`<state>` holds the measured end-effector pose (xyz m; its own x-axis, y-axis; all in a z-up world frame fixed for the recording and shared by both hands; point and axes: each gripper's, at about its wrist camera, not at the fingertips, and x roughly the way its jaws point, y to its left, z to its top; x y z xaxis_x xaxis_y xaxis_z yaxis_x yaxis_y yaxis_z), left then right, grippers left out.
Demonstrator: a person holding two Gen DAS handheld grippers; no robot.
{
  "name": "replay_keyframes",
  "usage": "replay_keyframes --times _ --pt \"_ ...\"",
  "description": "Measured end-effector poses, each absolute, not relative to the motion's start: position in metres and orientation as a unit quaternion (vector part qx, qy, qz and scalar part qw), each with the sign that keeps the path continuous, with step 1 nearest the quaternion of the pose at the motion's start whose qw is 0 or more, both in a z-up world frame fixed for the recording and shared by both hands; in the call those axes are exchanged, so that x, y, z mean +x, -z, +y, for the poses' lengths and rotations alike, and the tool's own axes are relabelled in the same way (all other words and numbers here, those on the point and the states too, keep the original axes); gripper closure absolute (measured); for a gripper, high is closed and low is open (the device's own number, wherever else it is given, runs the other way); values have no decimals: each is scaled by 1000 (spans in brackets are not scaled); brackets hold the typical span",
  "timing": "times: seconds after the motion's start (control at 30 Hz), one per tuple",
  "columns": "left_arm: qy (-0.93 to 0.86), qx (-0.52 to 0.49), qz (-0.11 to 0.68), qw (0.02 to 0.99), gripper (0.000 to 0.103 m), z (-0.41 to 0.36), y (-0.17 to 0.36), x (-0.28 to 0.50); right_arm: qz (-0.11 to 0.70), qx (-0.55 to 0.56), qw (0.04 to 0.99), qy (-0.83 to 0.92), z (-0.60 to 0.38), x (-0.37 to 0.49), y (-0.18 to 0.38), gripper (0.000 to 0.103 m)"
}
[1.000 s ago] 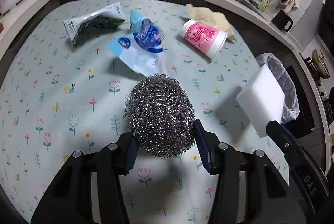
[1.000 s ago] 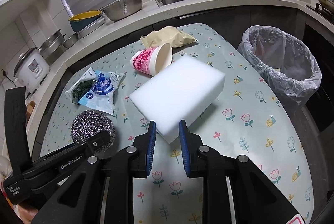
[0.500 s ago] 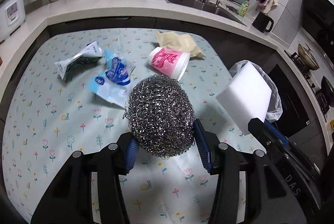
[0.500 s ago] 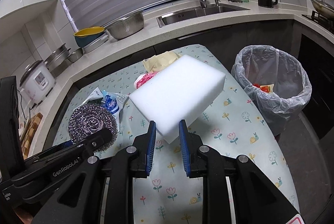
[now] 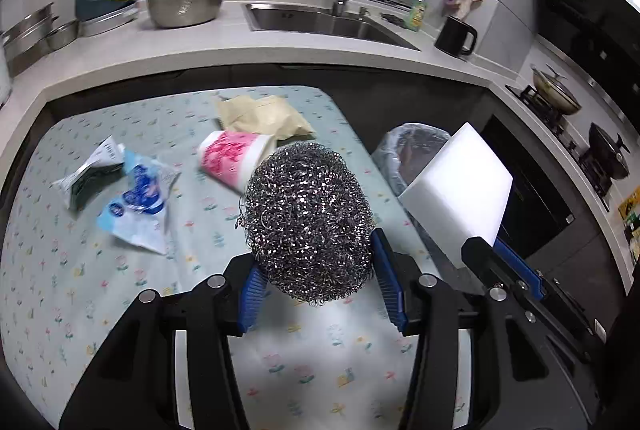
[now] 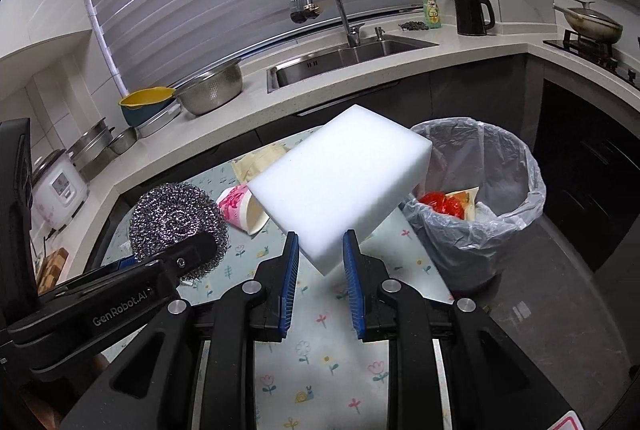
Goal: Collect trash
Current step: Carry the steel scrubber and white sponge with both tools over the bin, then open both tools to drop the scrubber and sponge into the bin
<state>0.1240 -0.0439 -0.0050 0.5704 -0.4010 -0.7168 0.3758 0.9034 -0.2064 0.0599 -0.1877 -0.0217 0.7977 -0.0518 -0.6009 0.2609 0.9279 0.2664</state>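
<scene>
My left gripper [image 5: 316,270] is shut on a steel wool ball [image 5: 306,218] and holds it above the table; the ball also shows in the right wrist view [image 6: 176,222]. My right gripper [image 6: 320,258] is shut on a white sponge block [image 6: 340,181], held in the air left of the bin; the block also shows in the left wrist view [image 5: 460,185]. The lined trash bin [image 6: 480,197] stands off the table's right edge with red and yellow trash inside. On the table lie a pink paper cup [image 5: 232,157], a beige bag [image 5: 264,115], a blue-white wrapper [image 5: 140,201] and a green-white packet [image 5: 88,177].
The table has a flowered cloth [image 5: 80,290]. Behind it runs a counter with a sink [image 6: 352,57], a metal bowl [image 6: 212,85], a rice cooker [image 6: 56,185] and a black kettle [image 6: 472,15]. A stove with pans [image 6: 592,29] is at the far right.
Both grippers have risen and tilted up with their loads and moved right toward the bin. The bin's inside now shows in the right wrist view.
</scene>
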Motion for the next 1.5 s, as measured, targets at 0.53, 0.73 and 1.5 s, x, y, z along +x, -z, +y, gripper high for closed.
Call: replay_keyframes --times 0.53,0.73,1.5 --pt "314 39 405 858 56 -172 8 143 281 193 923 178 -289 50 20 82" --pt "348 58 409 842 56 -222 21 163 273 203 915 218 -326 48 25 82" --pt "318 69 397 858 34 -251 37 207 288 204 906 235 -372 97 43 81"
